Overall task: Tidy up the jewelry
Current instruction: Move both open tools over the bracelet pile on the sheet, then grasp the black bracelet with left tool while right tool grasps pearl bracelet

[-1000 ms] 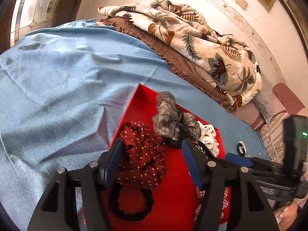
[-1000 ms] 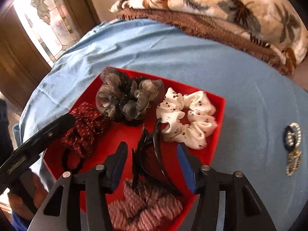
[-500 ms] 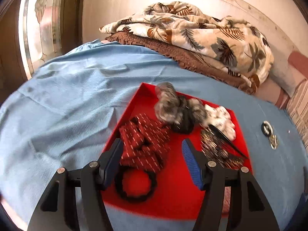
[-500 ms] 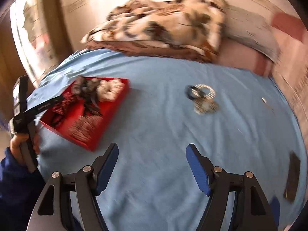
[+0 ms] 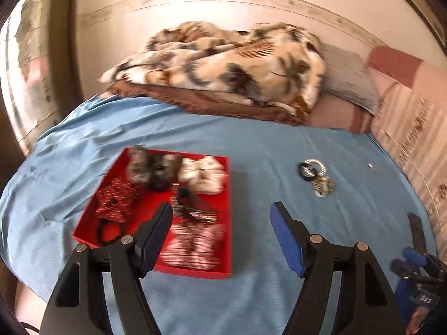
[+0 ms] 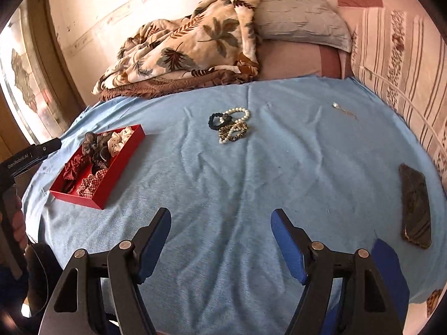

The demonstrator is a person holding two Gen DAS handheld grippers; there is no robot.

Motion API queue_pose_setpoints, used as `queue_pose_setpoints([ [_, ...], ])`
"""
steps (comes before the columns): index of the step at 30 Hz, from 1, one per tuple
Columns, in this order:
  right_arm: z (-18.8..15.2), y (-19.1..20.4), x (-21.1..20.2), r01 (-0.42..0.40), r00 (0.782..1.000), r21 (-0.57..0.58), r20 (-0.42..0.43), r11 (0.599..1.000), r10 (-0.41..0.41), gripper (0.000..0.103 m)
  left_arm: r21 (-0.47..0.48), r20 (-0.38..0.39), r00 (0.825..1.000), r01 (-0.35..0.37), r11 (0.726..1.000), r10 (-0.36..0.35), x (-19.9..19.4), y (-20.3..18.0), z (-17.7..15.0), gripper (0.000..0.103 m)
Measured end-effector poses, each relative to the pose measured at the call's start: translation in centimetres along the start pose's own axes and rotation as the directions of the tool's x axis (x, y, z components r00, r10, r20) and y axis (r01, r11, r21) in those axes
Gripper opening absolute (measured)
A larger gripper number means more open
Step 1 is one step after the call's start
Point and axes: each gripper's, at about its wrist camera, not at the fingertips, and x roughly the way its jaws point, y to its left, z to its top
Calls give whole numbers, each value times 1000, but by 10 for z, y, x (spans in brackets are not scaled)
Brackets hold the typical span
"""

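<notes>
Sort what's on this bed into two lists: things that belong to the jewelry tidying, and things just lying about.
Job:
red tray of scrunchies
pile of bracelets and hair ties loose on the blue sheet
small silver piece, too small to identify

Lying about:
phone
leaf-print blanket
grey pillow

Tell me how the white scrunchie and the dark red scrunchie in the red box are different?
The white scrunchie is pale with small dark spots; the dark red scrunchie has light specks. The white one lies at the far end of the red box, the dark red one nearer its front. Both are ruffled fabric rings inside the box.
</notes>
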Motion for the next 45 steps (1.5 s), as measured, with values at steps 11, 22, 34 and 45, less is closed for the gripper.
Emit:
queue_pose_setpoints([
  [11, 3, -23, 23, -42, 999, 28, -26, 999, 43, 79, 121, -86, 996, 37, 992, -26, 10, -52, 2, 72],
  [22, 44, -74, 85, -103, 990, 181, -75, 978, 118, 75, 127, -198, 973, 149, 981, -122, 106, -106, 35, 71],
  [34, 132, -91, 189, -191, 977, 199, -52, 961, 205, 56, 133, -336, 934, 172, 976, -119, 251, -158, 61, 43],
  [45, 172, -73, 262, -193, 973, 111, -106, 975, 205, 43, 130, -359, 926, 169, 977, -112, 299, -166, 52, 43],
])
